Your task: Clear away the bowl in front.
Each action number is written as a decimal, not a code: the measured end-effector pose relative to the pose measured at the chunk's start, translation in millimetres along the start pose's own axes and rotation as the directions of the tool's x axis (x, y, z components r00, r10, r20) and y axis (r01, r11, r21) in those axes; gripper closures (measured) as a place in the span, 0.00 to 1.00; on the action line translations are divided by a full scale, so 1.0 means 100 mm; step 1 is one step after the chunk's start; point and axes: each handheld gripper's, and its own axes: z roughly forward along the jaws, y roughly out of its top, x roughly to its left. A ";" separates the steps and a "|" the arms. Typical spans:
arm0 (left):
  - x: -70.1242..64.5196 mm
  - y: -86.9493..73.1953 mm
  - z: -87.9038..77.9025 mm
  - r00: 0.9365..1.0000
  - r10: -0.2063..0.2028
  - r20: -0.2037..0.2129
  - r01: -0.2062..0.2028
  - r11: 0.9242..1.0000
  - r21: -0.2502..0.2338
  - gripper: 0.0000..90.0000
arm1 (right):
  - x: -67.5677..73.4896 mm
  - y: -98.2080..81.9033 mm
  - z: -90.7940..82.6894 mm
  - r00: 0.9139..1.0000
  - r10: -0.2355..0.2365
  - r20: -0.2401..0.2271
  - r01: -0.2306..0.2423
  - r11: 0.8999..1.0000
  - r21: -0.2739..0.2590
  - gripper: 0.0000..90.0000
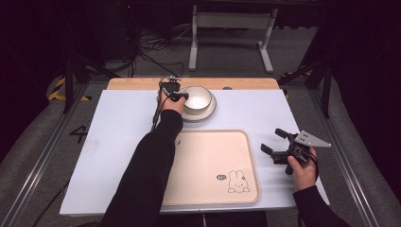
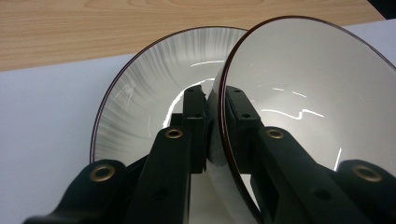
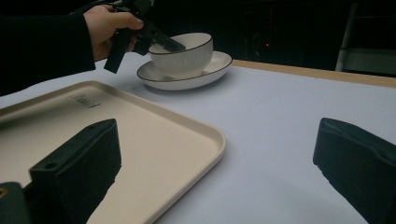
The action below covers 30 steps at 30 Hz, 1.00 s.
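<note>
Gripping the rim of the bowl [image 1: 197,98], the left gripper [image 1: 181,96] has one jaw inside and one outside the wall, closed on the thin dark-edged lip at about 9 o'clock of the bowl. The bowl sits on the plate [image 1: 210,111], at about 12 o'clock on the table [image 1: 118,142], close to the wooden strip [image 1: 137,83]. In the left gripper view the bowl [image 2: 308,93] looks tilted against the plate [image 2: 140,93], so I judge the lifting has just begun; whether it is fully free of the plate I cannot tell. What remains, in my judgement, is to carry it to the tray [image 1: 208,165], which lies bare at 6 o'clock.

The right gripper [image 1: 278,142] waits at 4 o'clock, beside the tray, jaws wide apart and holding nothing.

Bowl and plate are glazed white ceramic, glossy, with fine radial ribs and a dark brown rim line. The tray is matte beige, a rounded rectangle with a raised edge and a small rabbit drawing [image 1: 238,182].
</note>
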 end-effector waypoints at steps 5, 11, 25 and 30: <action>-0.01 0.03 -0.05 1.000 0.015 0.001 -0.015 1.000 -0.007 0.91 | 0.00 0.00 0.00 1.000 0.001 -0.001 -0.001 1.000 0.000 0.02; -0.03 0.03 -0.09 0.999 0.037 0.003 -0.037 0.999 0.002 0.91 | 0.00 0.00 0.00 1.000 0.001 -0.001 -0.001 1.000 0.000 0.02; -0.08 0.12 -0.28 0.997 0.074 0.019 -0.074 0.997 -0.011 0.90 | 0.00 0.00 0.00 1.000 0.001 -0.001 -0.001 1.000 0.002 0.02; -0.06 0.15 -0.34 0.997 0.078 0.016 -0.078 0.997 -0.018 0.90 | 0.00 0.00 0.00 1.000 0.001 0.000 -0.001 1.000 0.001 0.02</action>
